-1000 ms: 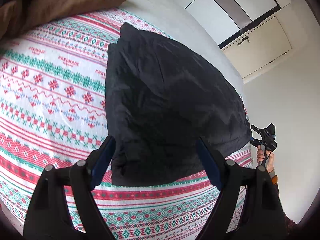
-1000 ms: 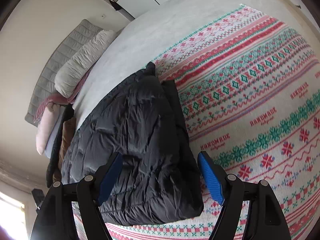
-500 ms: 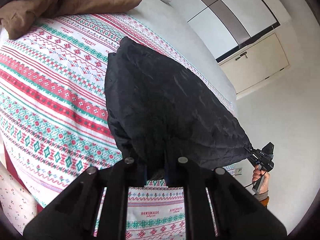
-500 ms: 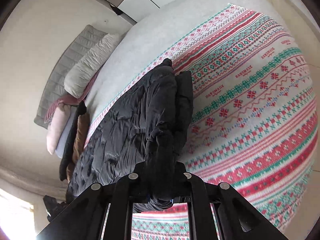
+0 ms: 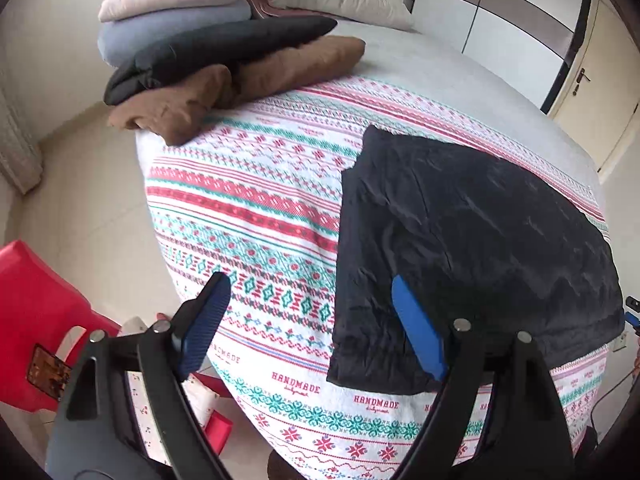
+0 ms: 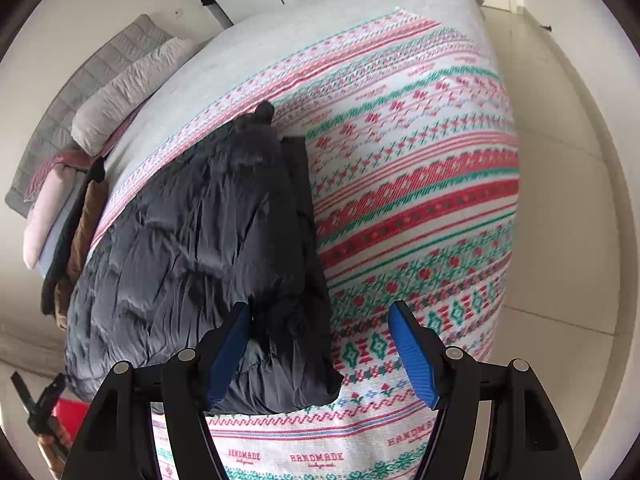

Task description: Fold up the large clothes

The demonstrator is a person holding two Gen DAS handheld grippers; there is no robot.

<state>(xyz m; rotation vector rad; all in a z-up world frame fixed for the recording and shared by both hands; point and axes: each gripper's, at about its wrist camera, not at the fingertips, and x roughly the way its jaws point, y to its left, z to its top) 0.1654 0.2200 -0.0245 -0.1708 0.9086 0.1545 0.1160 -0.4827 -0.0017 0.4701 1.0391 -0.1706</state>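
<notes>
Bed (image 5: 256, 216) now carries the jacket (image 5: 472, 248) folded flat; we've just let go, left gripper (image 5: 312, 328) and right gripper (image 6: 320, 356) fingers wide open, empty, so this fold looks done

The jacket (image 5: 472, 248) is black, the blanket (image 5: 256, 208) white with red-and-green patterned bands, and the finger pads (image 6: 412, 356) blue.

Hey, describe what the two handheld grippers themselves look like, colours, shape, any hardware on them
Both match. The left gripper and right gripper each have two matte black angular arms with cut-out slots and round silver pivot bolts. Each arm ends in a flat finger faced with a bright blue ribbed pad. No cables, markings or sleeves are visible on them.
</notes>
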